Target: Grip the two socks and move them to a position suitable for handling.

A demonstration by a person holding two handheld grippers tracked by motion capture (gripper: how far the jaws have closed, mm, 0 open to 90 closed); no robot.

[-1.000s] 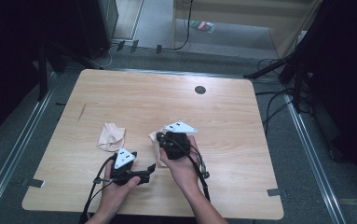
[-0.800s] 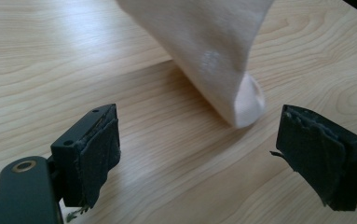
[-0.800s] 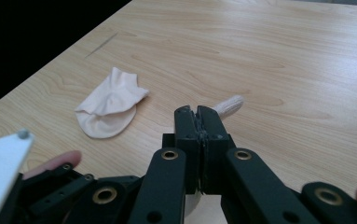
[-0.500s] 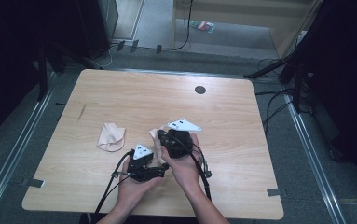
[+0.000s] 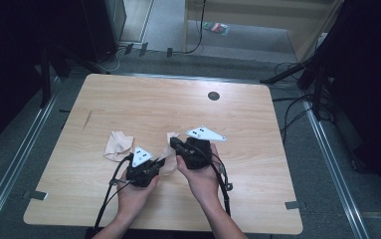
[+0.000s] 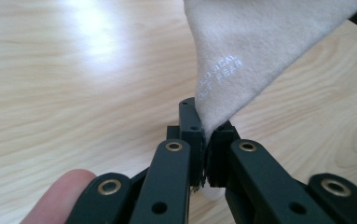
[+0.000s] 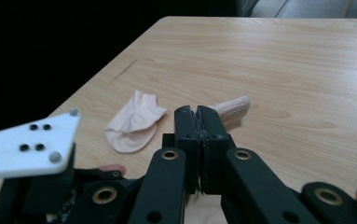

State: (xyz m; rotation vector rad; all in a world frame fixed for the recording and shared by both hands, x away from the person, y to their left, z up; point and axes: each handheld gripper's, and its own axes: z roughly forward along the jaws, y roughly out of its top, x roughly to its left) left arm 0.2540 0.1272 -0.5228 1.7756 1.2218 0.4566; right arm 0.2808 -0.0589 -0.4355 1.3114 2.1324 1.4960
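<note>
Grippers meet over the table's (image 5: 257, 114) near edge. Left gripper (image 5: 161, 162), its jaws just closed, pinches a beige sock (image 6: 255, 51); right gripper (image 5: 174, 143) clamps the same sock. A second sock (image 5: 117, 145) lies flat just left of them.

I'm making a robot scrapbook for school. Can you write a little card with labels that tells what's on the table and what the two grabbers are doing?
Place: wooden table, seen from above
Held thing: beige sock, with faint printed letters on it
Left gripper: jaws shut on one end of the held sock, having just closed on it
Right gripper: jaws shut on the same sock, whose ribbed end pokes out past the jaws
Other sock: lies crumpled on the table, left of the grippers, untouched
Hands: the left hand and right hand each hold a gripper, close together
</note>
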